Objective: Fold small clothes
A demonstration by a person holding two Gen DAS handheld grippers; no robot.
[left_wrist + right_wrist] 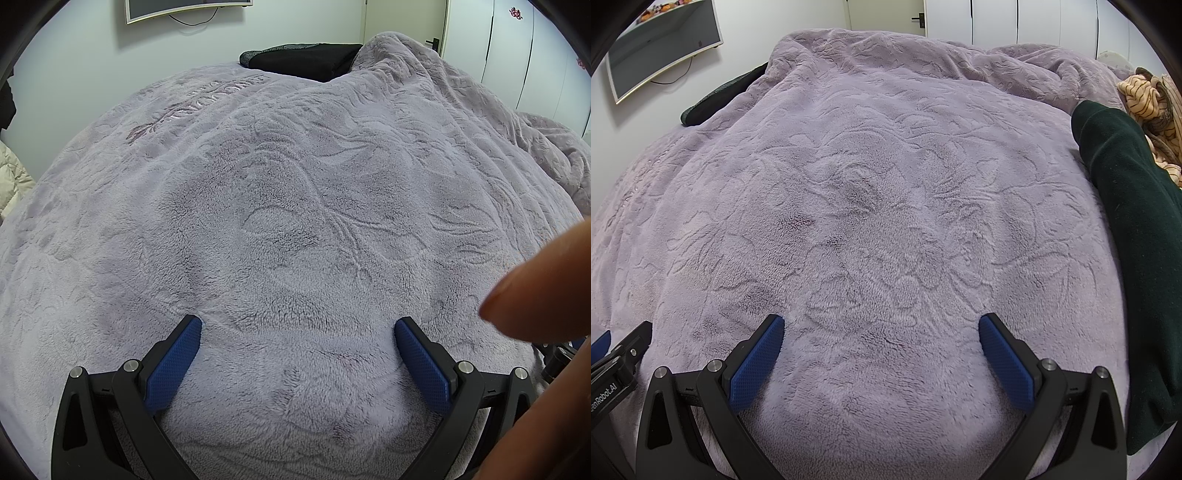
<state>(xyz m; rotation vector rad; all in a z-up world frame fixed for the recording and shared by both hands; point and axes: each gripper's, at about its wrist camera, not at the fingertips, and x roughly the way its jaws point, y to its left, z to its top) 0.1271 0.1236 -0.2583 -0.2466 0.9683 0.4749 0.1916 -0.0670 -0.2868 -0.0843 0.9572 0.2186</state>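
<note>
only right wrist view shows dark green garment (1130,229) beside blanket (879,206).

Lilac plush blanket (295,206) with embossed leaf pattern covers the bed; bunched into a ridge at the far right side. Embroidered motif (192,107) visible on far left portion of blanket. Dark folded bedding (303,61) lies at far edge, partly under the blanket ridge. Wall-mounted screen (661,55) with dangling cable on the pale wall. White wardrobe doors (517,55) at right; door with dark handle (921,19) beyond. Cream quilted item (13,177) at left edge.
</note>
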